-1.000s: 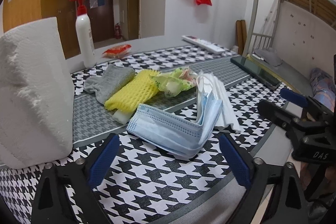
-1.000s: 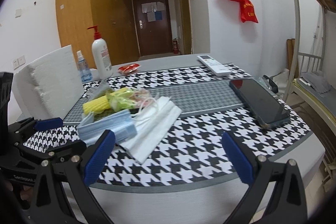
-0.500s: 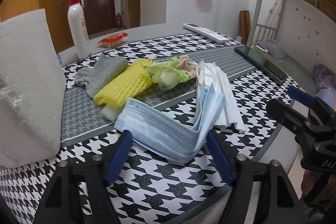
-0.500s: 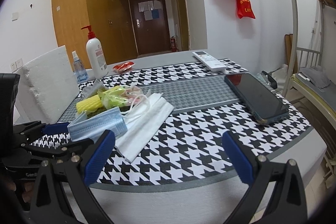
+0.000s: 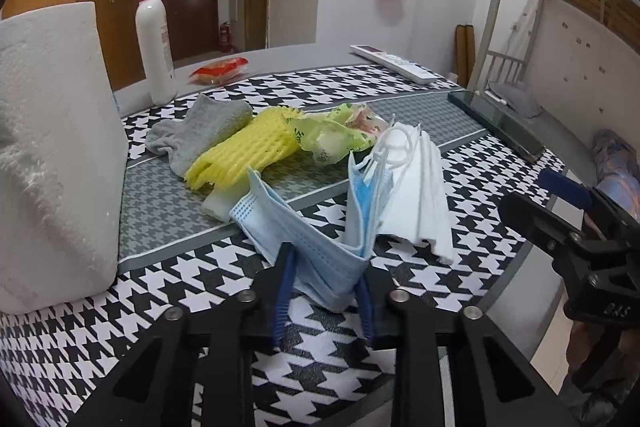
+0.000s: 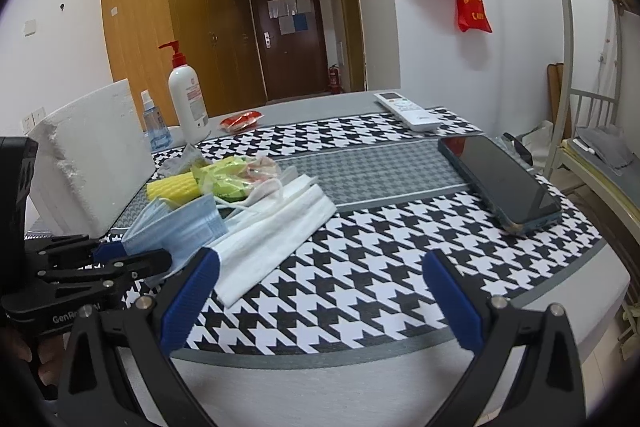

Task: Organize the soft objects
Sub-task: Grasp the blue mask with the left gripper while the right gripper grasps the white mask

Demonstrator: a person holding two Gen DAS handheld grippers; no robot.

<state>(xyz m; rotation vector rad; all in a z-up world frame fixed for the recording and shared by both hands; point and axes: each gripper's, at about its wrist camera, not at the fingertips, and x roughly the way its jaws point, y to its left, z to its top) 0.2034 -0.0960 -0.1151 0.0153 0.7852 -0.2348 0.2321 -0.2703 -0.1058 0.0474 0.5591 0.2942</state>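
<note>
A stack of pale blue face masks (image 5: 304,239) lies near the front edge of the houndstooth table (image 6: 360,275). My left gripper (image 5: 324,293) is closing its jaws, and the blue pads squeeze the stack's near end into a V. White masks (image 5: 420,203) lean against the blue ones. Behind them lie a yellow foam net (image 5: 244,151), a grey sock (image 5: 200,131) and a crumpled green wrapper (image 5: 328,139). My right gripper (image 6: 322,295) hovers open over the table's front edge, to the right of the masks, with nothing between its fingers.
A big white foam block (image 5: 52,147) stands at the left. A pump bottle (image 5: 154,39), a small spray bottle (image 6: 154,127) and a red packet (image 5: 218,71) are at the back. A phone (image 6: 500,183) and a remote (image 6: 408,111) lie to the right.
The left jaws have come from wide open to pinching the blue masks, whose ends have folded upward. The right gripper has stayed put and open.
</note>
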